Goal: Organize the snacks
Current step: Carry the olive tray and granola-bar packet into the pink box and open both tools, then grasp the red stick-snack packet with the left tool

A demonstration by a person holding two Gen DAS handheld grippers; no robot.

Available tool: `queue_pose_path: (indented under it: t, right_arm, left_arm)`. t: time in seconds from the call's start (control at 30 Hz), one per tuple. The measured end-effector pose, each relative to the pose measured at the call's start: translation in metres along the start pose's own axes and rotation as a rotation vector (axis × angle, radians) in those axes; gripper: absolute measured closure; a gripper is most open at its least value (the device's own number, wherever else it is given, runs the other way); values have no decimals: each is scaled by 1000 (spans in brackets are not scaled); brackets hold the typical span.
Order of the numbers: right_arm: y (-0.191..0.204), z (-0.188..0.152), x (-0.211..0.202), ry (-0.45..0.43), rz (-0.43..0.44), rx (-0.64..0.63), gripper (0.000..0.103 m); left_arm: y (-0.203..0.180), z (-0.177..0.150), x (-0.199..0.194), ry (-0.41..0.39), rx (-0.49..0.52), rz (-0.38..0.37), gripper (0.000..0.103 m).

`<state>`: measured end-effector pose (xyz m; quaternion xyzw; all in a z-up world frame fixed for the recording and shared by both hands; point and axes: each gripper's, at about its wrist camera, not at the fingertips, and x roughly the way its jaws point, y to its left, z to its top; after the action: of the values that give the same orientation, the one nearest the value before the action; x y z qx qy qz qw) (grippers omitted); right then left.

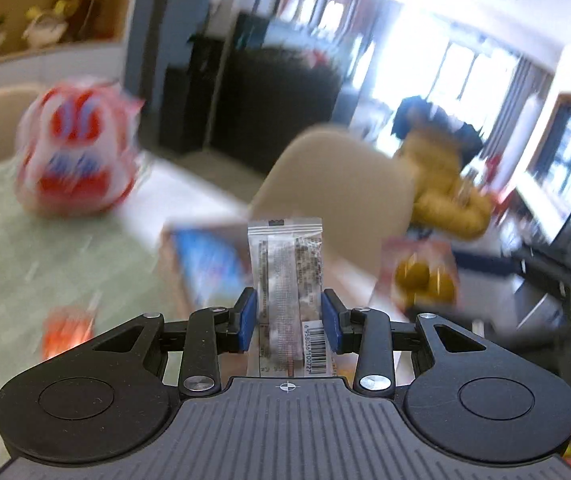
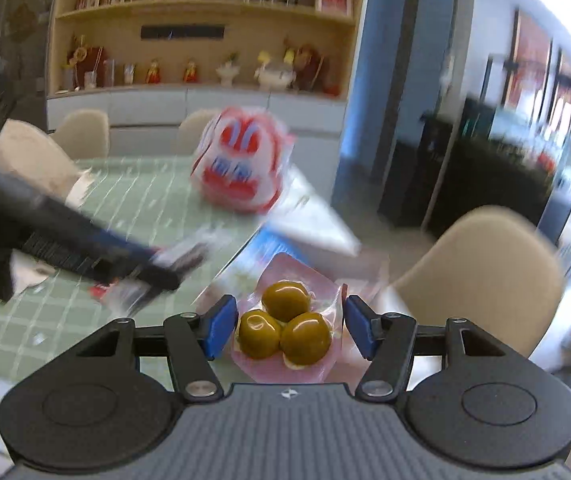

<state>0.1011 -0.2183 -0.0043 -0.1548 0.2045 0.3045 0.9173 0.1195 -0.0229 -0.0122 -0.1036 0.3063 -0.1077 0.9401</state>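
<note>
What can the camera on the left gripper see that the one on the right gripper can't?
Only the left wrist view shows the barcode on the clear snack stick held in the left gripper, and a small orange packet. Only the right wrist view shows the wall shelves with figurines. Both show the big red-and-white bag on the green table, and the pink pack of green olives in the right gripper.

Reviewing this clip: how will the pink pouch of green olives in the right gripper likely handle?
The pink pouch looks like soft, glossy film, so probably floppy and a bit slippery between the right gripper pads. Its three round olives bulge, so they may shift; the load likely sits unevenly.
</note>
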Motion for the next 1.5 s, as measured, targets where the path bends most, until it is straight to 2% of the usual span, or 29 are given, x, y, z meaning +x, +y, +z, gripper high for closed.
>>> queue_pose_path:
  t: [0.03, 0.07, 0.13, 0.17, 0.27, 0.37, 0.53, 0.57, 0.67, 0.77, 0.9, 0.97, 1.07, 1.17, 1.23, 1.37, 1.43, 1.5]
  right_arm:
    - [-6, 8, 2, -12, -21, -17, 42]
    - [-11, 16, 6, -22, -43, -32, 42]
    - [-23, 29, 16, -21, -80, -37, 42]
    - [-30, 35, 24, -9, -89, -24, 42]
    - [-43, 42, 45, 32, -88, 17, 42]
    - [-46, 37, 70, 74, -80, 54, 42]
    - [-38, 13, 126, 176, -16, 154, 42]
    - [-35, 9, 137, 192, -4, 163, 42]
    - [-29, -1, 164, 245, 24, 182, 31]
    - [-26, -4, 182, 296, 30, 209, 29]
    - [-20, -7, 184, 302, 75, 222, 26]
    - [-18, -10, 179, 288, 114, 226, 24]
    - [-21, -14, 176, 279, 175, 264, 21]
    - [-17, -19, 176, 311, 128, 226, 20]
    - [-13, -25, 169, 289, 83, 204, 20]
    - [-1, -31, 165, 286, 90, 160, 20]
    - [-14, -26, 170, 249, 106, 294, 19]
    - [-27, -26, 192, 326, 103, 373, 16]
  left_arm:
    - [1, 12, 15, 10, -23, -27, 63]
    - [7, 24, 39, 37, -90, -61, 63]
    - [23, 31, 82, 118, -223, -133, 61]
    - [30, 29, 102, 144, -263, -139, 59]
    - [37, 18, 128, 132, -237, 4, 60]
    - [42, 10, 126, 142, -244, 73, 60]
    - [41, 8, 109, 147, -150, 118, 60]
    - [41, 8, 105, 150, -146, 129, 67]
    - [56, 4, 93, 169, -168, 152, 68]
    - [72, -1, 82, 174, -192, 158, 68]
    - [101, -11, 72, 133, -253, 180, 68]
    - [119, -15, 62, 83, -301, 226, 68]
    - [152, -22, 59, 50, -370, 305, 68]
    - [178, -35, 62, 70, -376, 423, 68]
    - [193, -46, 62, 94, -391, 474, 68]
    - [207, -62, 66, 135, -406, 498, 68]
    - [204, -65, 68, 147, -396, 488, 68]
    - [202, -65, 68, 148, -376, 484, 68]
